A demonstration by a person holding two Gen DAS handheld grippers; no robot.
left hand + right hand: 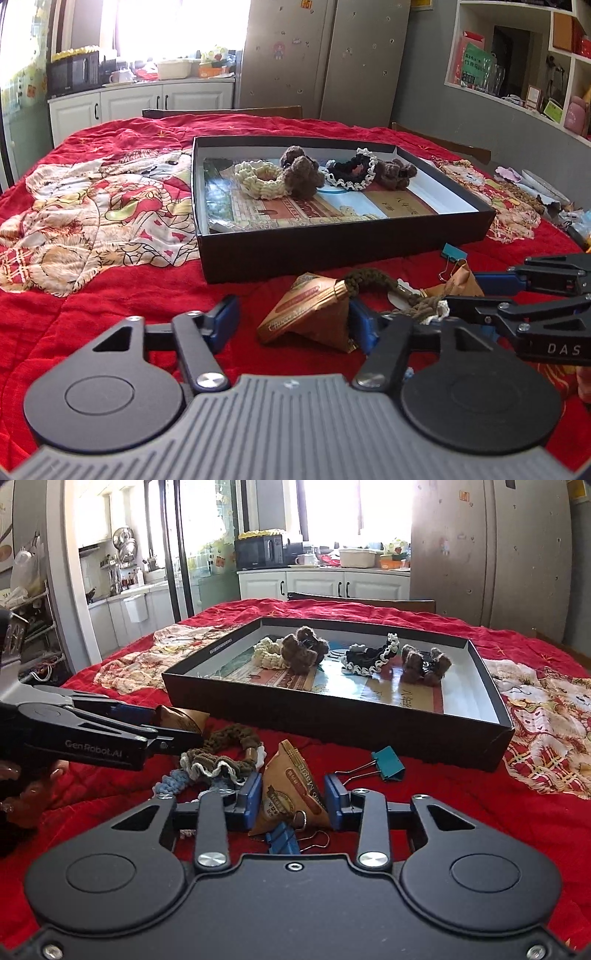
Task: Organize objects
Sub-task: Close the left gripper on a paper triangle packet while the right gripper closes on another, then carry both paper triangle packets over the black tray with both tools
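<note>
Sorting loose items into the black box (332,251), roughly halfway by the look of it. Four crocheted hair ties already inside: one cream (260,181), one big brown (299,173), one black with white trim (351,170), one smaller brown (397,173).

Left outside on the red quilt (110,295) over the bench, just in front of the box: two brown triangular packets, one (310,314) between the left gripper's (295,317) fingers, the other (291,794) between the right gripper's (293,797). Also an olive-brown crocheted tie (229,753), a blue crocheted piece (175,784) partly tucked under it, one teal binder clip (386,764) and one blue binder clip (282,840).

Left fingers spread wide around their packet, not closed on it. Right fingers narrower, close against the sides of their packet; cannot tell whether actually pinching. Six loose things still to box, judging from both views.
</note>
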